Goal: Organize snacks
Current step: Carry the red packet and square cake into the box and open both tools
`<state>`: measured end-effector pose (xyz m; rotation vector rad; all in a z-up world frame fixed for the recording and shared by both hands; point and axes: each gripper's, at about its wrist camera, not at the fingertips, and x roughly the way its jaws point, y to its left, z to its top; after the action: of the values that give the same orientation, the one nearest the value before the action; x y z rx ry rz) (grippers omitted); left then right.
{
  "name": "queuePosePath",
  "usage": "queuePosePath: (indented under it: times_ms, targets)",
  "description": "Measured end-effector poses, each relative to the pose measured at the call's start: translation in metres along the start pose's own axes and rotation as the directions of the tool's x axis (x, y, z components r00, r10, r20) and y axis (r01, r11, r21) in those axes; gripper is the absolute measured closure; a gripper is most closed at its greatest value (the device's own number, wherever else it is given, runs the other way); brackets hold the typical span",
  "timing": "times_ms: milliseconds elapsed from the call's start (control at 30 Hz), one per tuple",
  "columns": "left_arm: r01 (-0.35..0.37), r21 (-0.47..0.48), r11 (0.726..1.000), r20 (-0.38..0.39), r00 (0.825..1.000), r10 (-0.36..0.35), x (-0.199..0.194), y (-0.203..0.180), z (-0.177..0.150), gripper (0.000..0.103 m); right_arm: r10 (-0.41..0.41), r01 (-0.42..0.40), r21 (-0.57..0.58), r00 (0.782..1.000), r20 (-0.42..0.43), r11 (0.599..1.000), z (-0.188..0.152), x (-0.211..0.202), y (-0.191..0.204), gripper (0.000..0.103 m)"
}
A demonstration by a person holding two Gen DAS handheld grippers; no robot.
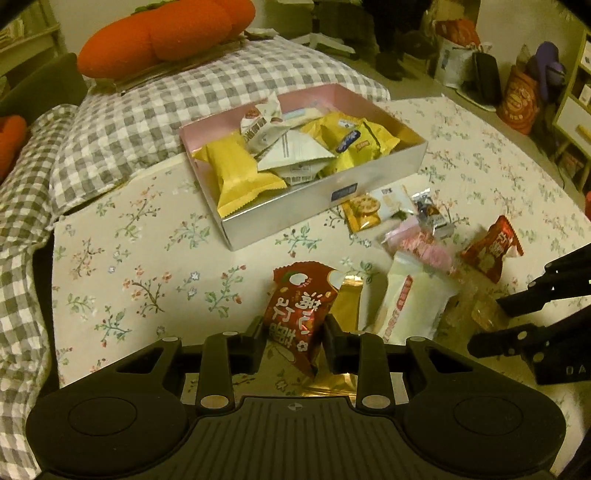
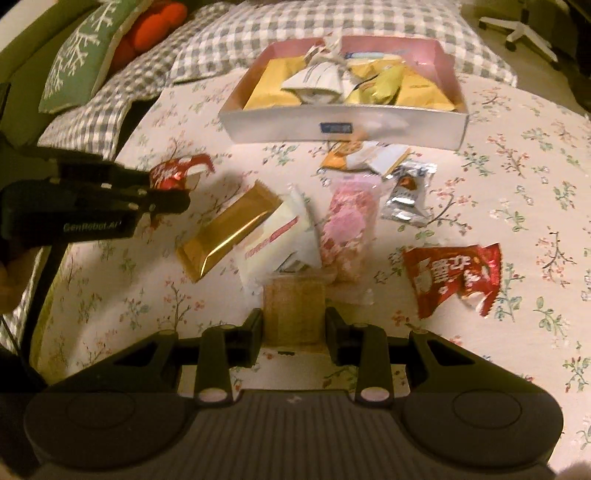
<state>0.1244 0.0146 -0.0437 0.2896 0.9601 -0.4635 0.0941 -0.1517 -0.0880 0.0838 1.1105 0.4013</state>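
Note:
My left gripper (image 1: 294, 338) is shut on a red snack packet (image 1: 299, 314), held above the floral cloth; it also shows in the right wrist view (image 2: 173, 173). My right gripper (image 2: 294, 328) is shut on a clear-wrapped tan cracker packet (image 2: 294, 310). The white box with pink inside (image 1: 321, 201), (image 2: 406, 127) holds several yellow and white snack packets. Loose on the cloth lie a gold packet (image 2: 229, 232), a white packet (image 2: 277, 240), a pink packet (image 2: 347, 229), a silver packet (image 2: 406, 192) and another red packet (image 2: 454, 277).
A floral cloth (image 1: 147, 280) covers the surface. Grey checked bedding (image 1: 122, 122) and an orange plush (image 1: 166, 33) lie behind the box. A green pillow (image 2: 85, 51) is at the far left. Bags and shelves (image 1: 517, 96) stand at the right.

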Motion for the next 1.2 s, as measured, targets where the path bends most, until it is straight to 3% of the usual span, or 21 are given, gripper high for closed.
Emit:
queuePosePath:
  times_ms: [467, 1200]
  targets:
    - [0.009, -0.035, 0.999, 0.053, 0.999, -0.007, -0.008, -0.002, 0.014, 0.074, 0.031, -0.039, 0.120, 0.997, 0.069, 0.992, 0.026, -0.015, -0.027, 0.072]
    - [-0.034, -0.052, 0.998, 0.076, 0.996, 0.038, 0.025, 0.024, 0.067, 0.074, 0.142, -0.173, 0.257, 0.980, 0.137, 0.951, 0.117, 0.009, -0.036, 0.071]
